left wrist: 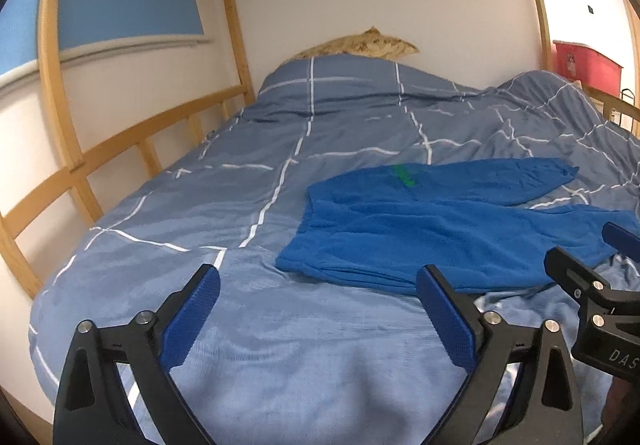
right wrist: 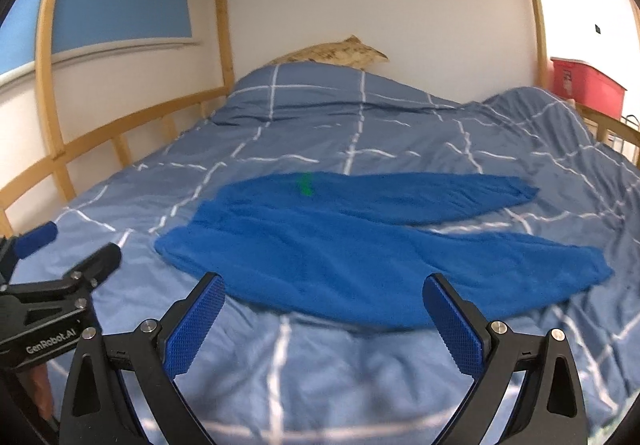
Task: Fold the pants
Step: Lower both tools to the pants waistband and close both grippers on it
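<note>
Bright blue fleece pants (left wrist: 432, 221) lie flat on the bed, waistband to the left, both legs stretched to the right, a small green tag (left wrist: 404, 175) near the waist. They also show in the right wrist view (right wrist: 360, 245). My left gripper (left wrist: 318, 281) is open and empty, just short of the pants' near left edge. My right gripper (right wrist: 324, 289) is open and empty, its jaws wide at the near edge of the lower leg. Each gripper shows at the side of the other's view (left wrist: 596, 257) (right wrist: 68, 249).
A grey-blue duvet with white grid lines (left wrist: 240, 185) covers the bed. A patterned pillow (left wrist: 360, 45) lies at the head by the white wall. A wooden bunk rail (left wrist: 120, 149) runs along the left. A red box (left wrist: 586, 65) stands at the far right.
</note>
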`<state>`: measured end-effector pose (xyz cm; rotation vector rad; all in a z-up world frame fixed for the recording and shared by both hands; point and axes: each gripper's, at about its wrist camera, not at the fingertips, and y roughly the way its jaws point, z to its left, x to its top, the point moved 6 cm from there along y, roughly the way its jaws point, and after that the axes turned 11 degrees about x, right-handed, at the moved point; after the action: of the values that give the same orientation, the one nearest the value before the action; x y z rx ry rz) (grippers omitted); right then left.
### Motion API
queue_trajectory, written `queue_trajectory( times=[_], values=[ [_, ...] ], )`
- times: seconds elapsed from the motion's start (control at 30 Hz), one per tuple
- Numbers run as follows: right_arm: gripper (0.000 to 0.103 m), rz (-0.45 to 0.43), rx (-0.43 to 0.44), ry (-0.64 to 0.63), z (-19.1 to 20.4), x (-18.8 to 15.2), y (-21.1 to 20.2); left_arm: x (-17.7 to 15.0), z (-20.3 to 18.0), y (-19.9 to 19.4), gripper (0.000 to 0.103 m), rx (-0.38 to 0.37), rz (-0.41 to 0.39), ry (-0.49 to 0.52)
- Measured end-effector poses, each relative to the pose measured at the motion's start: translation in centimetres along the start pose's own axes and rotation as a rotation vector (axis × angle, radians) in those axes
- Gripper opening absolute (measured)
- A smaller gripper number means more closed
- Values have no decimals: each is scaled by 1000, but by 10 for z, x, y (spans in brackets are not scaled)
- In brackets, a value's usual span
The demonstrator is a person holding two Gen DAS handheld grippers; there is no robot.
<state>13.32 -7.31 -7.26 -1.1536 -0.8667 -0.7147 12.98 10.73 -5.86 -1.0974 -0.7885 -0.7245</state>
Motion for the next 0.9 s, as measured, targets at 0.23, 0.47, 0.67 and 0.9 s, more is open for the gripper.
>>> queue_trajectory(
  times=[0.23, 0.47, 0.67, 0.9],
  values=[
    [90, 79, 72, 102, 12, -6, 47, 0, 12, 49, 87, -51, 123, -39],
    [80, 136, 115, 275, 5, -29, 73, -11, 3, 87, 72, -110, 239, -89],
    [72, 194, 151, 410, -8, -47, 88, -15, -8, 114, 68, -149, 299, -81],
    [71, 235, 216, 490, -5, -56, 104, -23, -7, 144, 60, -200, 384, -126]
  ],
)
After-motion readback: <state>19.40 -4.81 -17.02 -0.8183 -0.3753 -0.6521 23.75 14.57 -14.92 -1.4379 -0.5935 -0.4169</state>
